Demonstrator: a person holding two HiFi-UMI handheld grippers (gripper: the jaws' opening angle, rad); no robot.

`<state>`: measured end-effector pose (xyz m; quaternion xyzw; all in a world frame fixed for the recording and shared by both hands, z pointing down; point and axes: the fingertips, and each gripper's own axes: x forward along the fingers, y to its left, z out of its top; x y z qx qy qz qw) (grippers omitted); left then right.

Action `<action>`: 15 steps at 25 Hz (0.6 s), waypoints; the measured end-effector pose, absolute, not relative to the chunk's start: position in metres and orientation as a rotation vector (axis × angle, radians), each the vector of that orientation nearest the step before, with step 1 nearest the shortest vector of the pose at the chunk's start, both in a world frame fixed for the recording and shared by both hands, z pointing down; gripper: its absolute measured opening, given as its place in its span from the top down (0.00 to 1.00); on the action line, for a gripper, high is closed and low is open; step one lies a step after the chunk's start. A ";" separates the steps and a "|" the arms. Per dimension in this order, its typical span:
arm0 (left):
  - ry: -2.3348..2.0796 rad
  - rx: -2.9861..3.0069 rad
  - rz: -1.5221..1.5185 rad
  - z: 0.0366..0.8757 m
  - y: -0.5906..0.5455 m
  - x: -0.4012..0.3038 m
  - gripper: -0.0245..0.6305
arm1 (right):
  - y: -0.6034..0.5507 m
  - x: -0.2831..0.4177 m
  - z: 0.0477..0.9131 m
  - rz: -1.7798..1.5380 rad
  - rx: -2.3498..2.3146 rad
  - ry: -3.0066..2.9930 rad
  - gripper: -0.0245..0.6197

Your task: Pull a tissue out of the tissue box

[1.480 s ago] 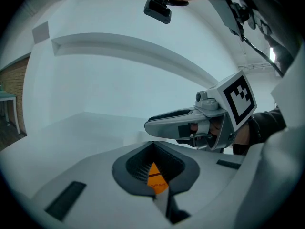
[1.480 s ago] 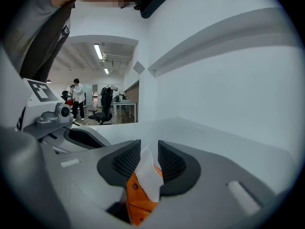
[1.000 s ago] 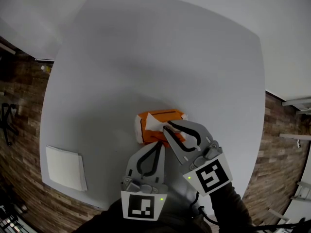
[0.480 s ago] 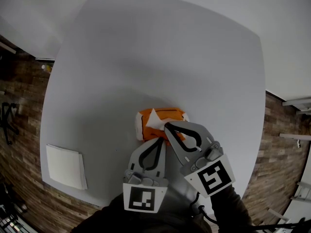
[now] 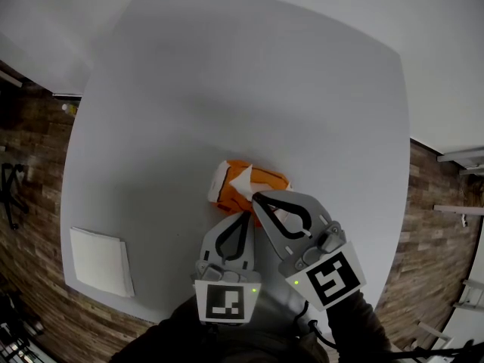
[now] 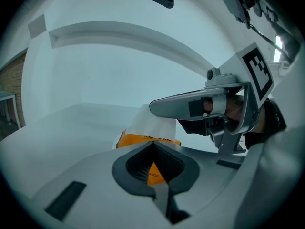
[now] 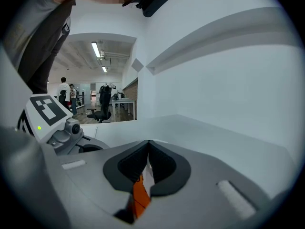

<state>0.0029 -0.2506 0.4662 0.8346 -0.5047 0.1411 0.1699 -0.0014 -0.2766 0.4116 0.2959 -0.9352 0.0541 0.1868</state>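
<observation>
The right gripper (image 5: 257, 197) had its jaws pinched shut on the tissue (image 5: 240, 181) standing out of the box (image 5: 270, 180) on the table (image 5: 227, 74), while the left gripper (image 5: 243, 216), jaws together, sat at the box's near side, apparently to steady it.

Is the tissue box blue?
No, the tissue box is orange, with a white tissue sticking up out of it.
</observation>
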 end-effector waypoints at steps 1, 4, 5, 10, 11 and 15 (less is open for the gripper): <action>-1.432 2.369 0.399 0.467 -0.251 0.003 0.96 | -0.276 -0.001 0.412 0.153 0.832 -2.633 0.96; -1.428 2.375 0.392 0.468 -0.251 0.005 0.96 | -0.276 -0.001 0.413 0.152 0.831 -2.629 0.96; -1.427 2.378 0.392 0.468 -0.251 0.005 0.96 | -0.275 -0.001 0.413 0.152 0.830 -2.630 0.96; -1.413 2.342 0.408 0.480 -0.247 0.010 0.96 | -0.269 -0.002 0.411 0.156 0.814 -2.637 0.96; -1.410 2.341 0.413 0.481 -0.247 0.011 0.96 | -0.268 -0.002 0.411 0.158 0.812 -2.640 0.96; -1.405 2.355 0.442 0.483 -0.248 0.014 0.96 | -0.264 -0.001 0.409 0.165 0.791 -2.646 0.96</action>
